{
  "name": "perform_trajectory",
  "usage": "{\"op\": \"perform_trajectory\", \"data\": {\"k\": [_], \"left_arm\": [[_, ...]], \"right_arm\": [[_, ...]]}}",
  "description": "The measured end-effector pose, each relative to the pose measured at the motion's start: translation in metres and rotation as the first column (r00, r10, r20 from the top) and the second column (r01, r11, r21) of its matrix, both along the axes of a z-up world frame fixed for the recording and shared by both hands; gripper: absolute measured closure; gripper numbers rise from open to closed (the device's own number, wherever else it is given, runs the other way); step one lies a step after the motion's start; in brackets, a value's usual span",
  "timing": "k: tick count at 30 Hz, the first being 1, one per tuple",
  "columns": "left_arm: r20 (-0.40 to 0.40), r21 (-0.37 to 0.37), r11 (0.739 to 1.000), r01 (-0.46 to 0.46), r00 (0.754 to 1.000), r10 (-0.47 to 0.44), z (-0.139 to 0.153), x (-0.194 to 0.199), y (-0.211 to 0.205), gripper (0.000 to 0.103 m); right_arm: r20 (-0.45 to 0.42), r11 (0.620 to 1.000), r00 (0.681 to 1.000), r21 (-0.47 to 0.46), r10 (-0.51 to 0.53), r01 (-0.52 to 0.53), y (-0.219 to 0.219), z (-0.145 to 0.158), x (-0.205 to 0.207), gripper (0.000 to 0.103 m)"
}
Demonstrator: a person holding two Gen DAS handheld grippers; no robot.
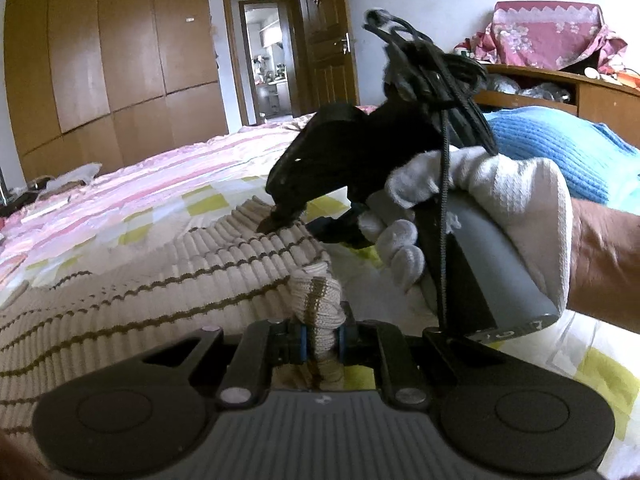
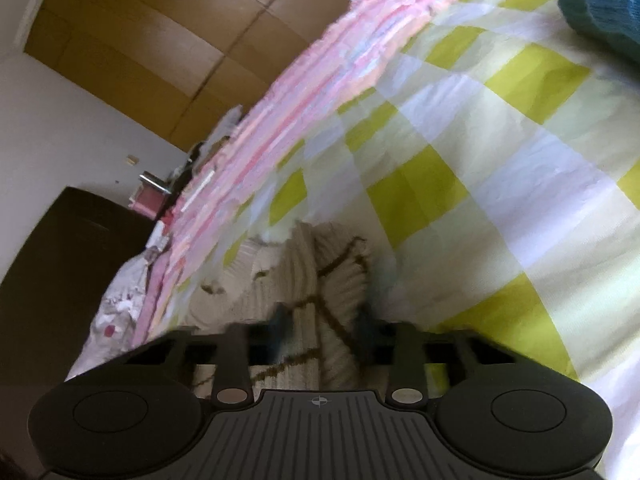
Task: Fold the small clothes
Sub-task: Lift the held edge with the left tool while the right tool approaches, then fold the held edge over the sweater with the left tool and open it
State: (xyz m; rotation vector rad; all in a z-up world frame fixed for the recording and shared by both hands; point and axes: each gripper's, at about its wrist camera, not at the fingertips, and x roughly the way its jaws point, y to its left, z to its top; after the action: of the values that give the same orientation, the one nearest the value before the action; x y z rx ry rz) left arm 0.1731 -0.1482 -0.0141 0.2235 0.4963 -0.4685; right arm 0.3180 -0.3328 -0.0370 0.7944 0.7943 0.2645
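A beige ribbed knit garment with thin brown stripes (image 1: 120, 280) lies on the checked bedsheet (image 1: 208, 200). My left gripper (image 1: 320, 340) is shut on a bunched edge of it near the camera. My right gripper (image 1: 280, 220), black and held by a white-gloved hand (image 1: 500, 200), pinches the garment's far edge. In the right wrist view the right gripper (image 2: 324, 336) is shut on the same beige garment (image 2: 304, 280), which is blurred and slightly lifted off the bed.
A blue knit garment (image 1: 560, 148) lies on the bed behind the gloved hand and shows in the right wrist view (image 2: 604, 12). A pink striped quilt (image 1: 160, 172) lies beyond. Wooden wardrobe (image 1: 100, 60) and open door stand at the back.
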Motion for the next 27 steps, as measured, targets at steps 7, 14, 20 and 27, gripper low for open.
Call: {"op": "perform_trajectory", "data": {"k": [7, 14, 20, 27], "left_arm": [[-0.008, -0.039, 0.998, 0.040, 0.999, -0.040, 0.012, -0.010, -0.005, 0.083], [-0.059, -0.180, 0.982, 0.052, 0.996, -0.064, 0.032, -0.015, 0.003, 0.083], [-0.049, -0.280, 0.960, 0.026, 0.998, -0.042, 0.054, -0.017, 0.028, 0.083], [-0.055, -0.385, 0.921, -0.065, 0.997, 0.047, 0.078, -0.010, 0.088, 0.083]], "right_arm": [[0.033, 0.998, 0.999, 0.055, -0.024, 0.022, -0.018, 0.013, -0.022, 0.087], [0.047, 0.998, 0.997, 0.015, -0.066, 0.066, -0.028, 0.043, -0.042, 0.087], [0.091, 0.998, 0.994, -0.001, -0.063, 0.064, -0.013, 0.077, -0.044, 0.087], [0.136, 1.000, 0.991, -0.023, -0.007, 0.010, 0.037, 0.110, -0.030, 0.087]]}}
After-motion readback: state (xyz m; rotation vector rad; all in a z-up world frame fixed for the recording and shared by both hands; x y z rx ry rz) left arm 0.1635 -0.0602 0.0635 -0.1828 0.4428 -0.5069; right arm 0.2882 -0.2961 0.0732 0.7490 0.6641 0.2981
